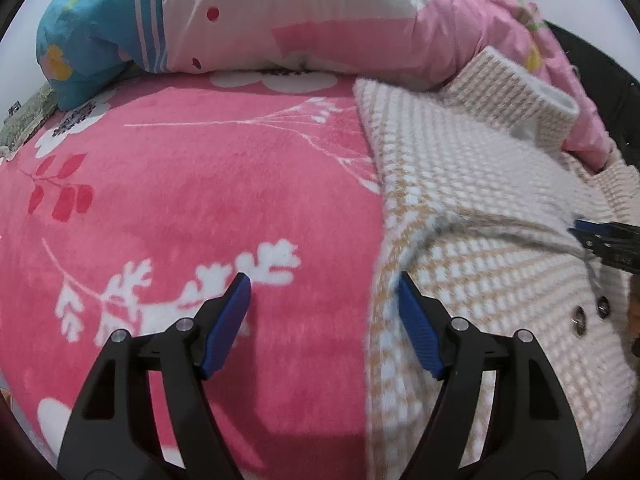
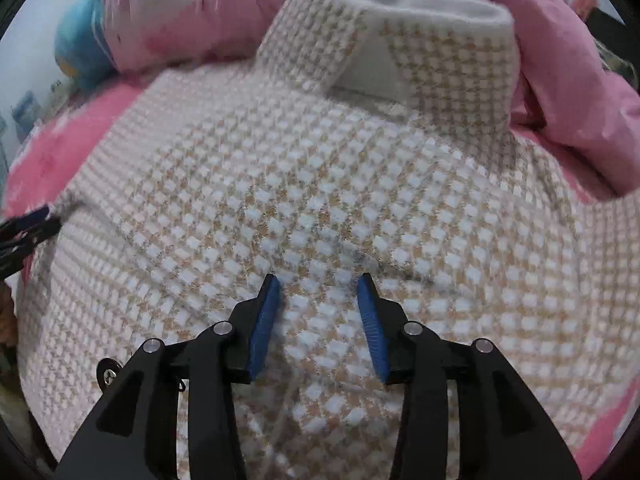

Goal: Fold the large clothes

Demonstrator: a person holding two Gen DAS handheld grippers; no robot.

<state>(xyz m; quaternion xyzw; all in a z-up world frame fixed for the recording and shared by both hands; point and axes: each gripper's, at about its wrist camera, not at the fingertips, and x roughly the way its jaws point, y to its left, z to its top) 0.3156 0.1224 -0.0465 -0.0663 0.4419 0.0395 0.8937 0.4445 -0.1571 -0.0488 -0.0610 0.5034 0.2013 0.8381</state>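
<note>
— Pink floral blanket (image 1: 208,200) covers the bed; where's the coat?
— Houndstooth coat (image 2: 320,200) lies flat on it, collar (image 2: 400,40) toward the quilt (image 1: 320,20).
— Grippers?
— Left gripper (image 1: 324,284) released at the coat's edge; right gripper (image 2: 320,284) released above the coat, gripping nothing.

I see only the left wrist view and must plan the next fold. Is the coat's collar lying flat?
Observer: No. The right wrist view shows the collar standing up, grey lining visible.
Operator: Does the right gripper hold cloth?
Observer: No. The right gripper hangs open over the checked coat, nothing pinched.
Operator: What lies beyond the collar?
Observer: A pink quilt, bunched against it.
</note>
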